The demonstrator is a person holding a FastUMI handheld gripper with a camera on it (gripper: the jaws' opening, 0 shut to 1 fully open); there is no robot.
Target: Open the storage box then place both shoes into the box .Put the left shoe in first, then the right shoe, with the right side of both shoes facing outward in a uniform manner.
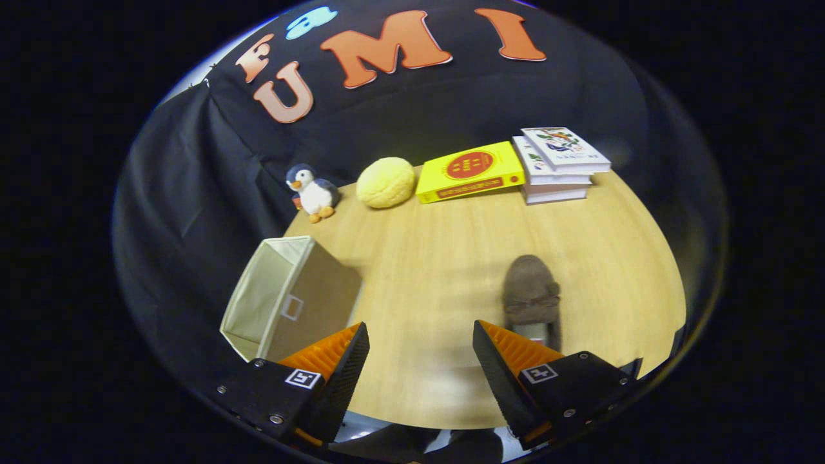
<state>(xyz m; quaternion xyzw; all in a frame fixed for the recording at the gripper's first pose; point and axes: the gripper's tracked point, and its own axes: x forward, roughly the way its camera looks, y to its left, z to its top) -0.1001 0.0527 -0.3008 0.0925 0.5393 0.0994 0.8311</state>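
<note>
While the gripper (420, 361) hangs wide open and empty over the table (438, 270), one brown shoe (531, 298) waits just ahead of its right finger

Well left of that shoe the storage box (287, 299) lies tipped, mouth open; I'd swing right, straddle the shoe's heel squarely, and check which shoe it is before closing. Far beyond the shoe, the yellow book (469, 171) bears a red seal, its writing too small to read

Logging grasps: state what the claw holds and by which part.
Nothing. The claw is open over bare table; the shoe lies just beyond its right finger.
</note>
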